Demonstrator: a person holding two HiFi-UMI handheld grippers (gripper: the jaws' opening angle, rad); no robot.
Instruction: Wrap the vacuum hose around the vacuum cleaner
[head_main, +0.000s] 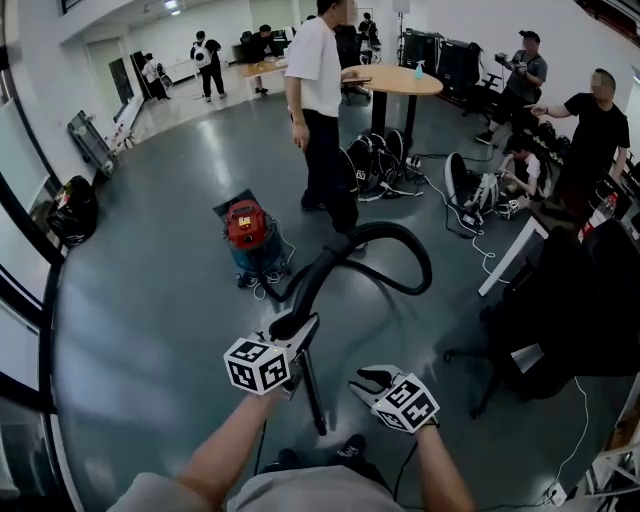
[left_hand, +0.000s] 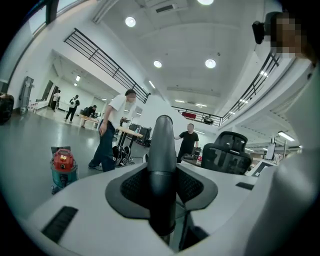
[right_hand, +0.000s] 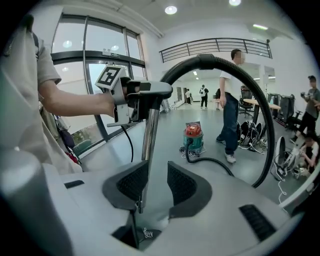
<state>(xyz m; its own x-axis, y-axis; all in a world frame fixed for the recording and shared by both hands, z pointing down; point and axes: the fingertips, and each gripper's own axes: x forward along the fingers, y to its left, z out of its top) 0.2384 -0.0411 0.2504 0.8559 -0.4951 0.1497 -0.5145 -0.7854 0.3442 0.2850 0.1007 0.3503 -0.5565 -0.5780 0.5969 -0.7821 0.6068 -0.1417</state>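
The vacuum cleaner (head_main: 248, 233), red on top with a teal drum, stands on the grey floor ahead; it also shows as the vacuum cleaner (left_hand: 63, 165) and the vacuum cleaner (right_hand: 193, 137). Its black hose (head_main: 400, 250) loops right and comes back to my left gripper (head_main: 293, 328). The left gripper (left_hand: 161, 172) is shut on the hose's black handle tube (left_hand: 162, 135). A metal wand (head_main: 312, 395) hangs down from that grip. My right gripper (head_main: 368, 378) is lower and to the right. In its own view the right gripper (right_hand: 153, 167) stands open, and the wand (right_hand: 148, 135) ends by its left pad.
A person in a white shirt (head_main: 320, 95) stands just behind the vacuum, near a round table (head_main: 400, 80). Bags and cables (head_main: 375, 165) lie on the floor beyond. A black office chair (head_main: 560, 300) and a white desk (head_main: 515, 250) are at my right, with several people there.
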